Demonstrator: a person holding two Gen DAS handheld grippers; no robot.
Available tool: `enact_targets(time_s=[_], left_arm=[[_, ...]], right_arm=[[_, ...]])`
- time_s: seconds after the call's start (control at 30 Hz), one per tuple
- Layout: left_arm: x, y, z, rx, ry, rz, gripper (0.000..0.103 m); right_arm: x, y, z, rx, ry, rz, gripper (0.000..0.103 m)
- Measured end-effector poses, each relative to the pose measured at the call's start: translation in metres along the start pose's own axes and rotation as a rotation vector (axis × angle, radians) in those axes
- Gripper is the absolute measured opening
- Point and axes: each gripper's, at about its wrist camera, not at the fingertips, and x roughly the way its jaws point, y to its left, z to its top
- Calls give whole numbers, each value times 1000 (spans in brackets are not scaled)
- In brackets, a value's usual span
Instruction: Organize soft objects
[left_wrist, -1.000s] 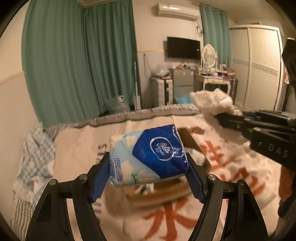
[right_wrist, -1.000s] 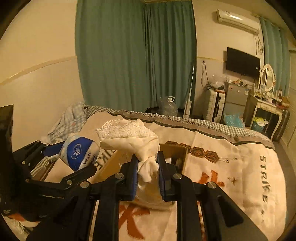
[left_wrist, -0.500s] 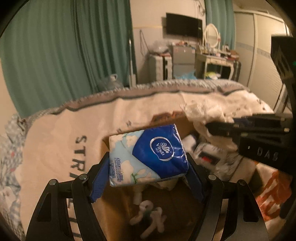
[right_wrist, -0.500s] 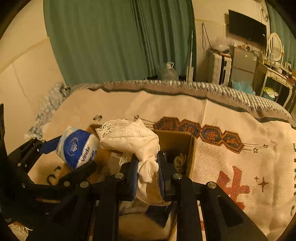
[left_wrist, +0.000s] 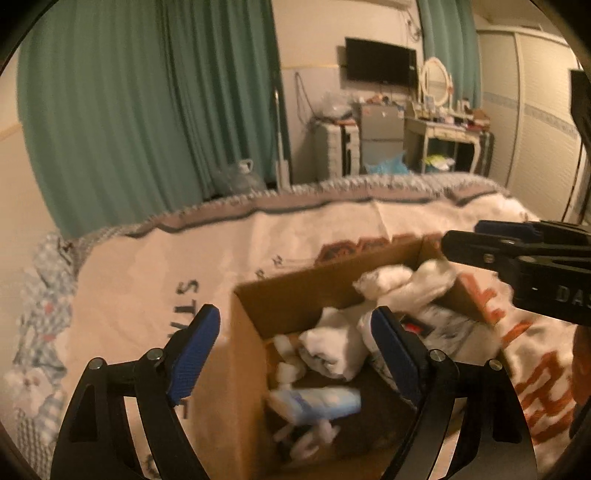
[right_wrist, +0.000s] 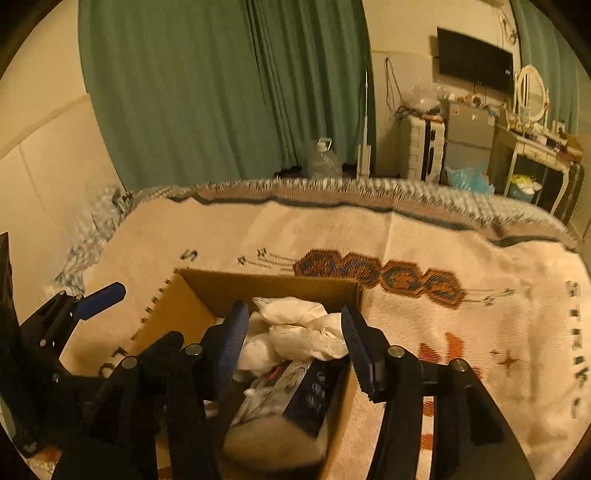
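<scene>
Left hand-held gripper (left_wrist: 295, 332): fingers spread wide, nothing between the blue pads; it hangs above the box, one pad at 9 o'clock outside the box's left wall, the other over the box's middle.
Right hand-held gripper (right_wrist: 291, 332): fingers also spread, nothing pinched; both pads sit over the open top of the box. In the left wrist view its dark body reaches in from 3 o'clock (left_wrist: 517, 254).
Cardboard box (left_wrist: 295, 291): open-topped, standing on the bed; seen from the right wrist its far wall (right_wrist: 266, 284) lies at 12 o'clock of the pads.
Tissue pack (left_wrist: 317, 400): blue and white, motion-blurred, lying low inside the box at 6 o'clock of its contents, apart from both grippers.
White cloth (right_wrist: 306, 328): crumpled, lying in the box toward its far wall, between the right pads but free of them; in the left wrist view it shows at the box's 1 o'clock corner (left_wrist: 402, 284).
Other box contents: a folded white bundle (left_wrist: 332, 347) in the middle, and a dark printed packet (right_wrist: 317, 387) near the right wall; smaller white items at the bottom are too blurred to name.
Bed blanket (right_wrist: 443, 332): cream with orange and dark lettering, under the box on all sides.
Room beyond: green curtains (right_wrist: 207, 92) at 11 o'clock, a wall television (right_wrist: 474, 59) at 1 o'clock.
</scene>
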Motion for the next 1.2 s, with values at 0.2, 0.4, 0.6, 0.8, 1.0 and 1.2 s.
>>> enact_targets(time_s=[0.2, 0.4, 0.6, 0.8, 1.0, 1.2], left_arm=[[-98, 6, 29, -1, -166, 30, 85], [-218, 14, 42, -27, -384, 50, 85], [-293, 20, 26, -47, -566, 66, 96], [-305, 16, -5, -65, -598, 124, 97], [-266, 3, -42, -50, -516, 147, 97], [-213, 0, -78, -91, -385, 119, 97]], right_arm=[[-115, 25, 17, -39, -145, -38, 53], [-236, 52, 12, -67, -327, -49, 67], [-310, 71, -16, -75, -483, -77, 100], [-318, 74, -47, -47, -513, -75, 103], [-272, 69, -88, -5, -435, -81, 103], [-211, 68, -135, -17, -400, -107, 103]])
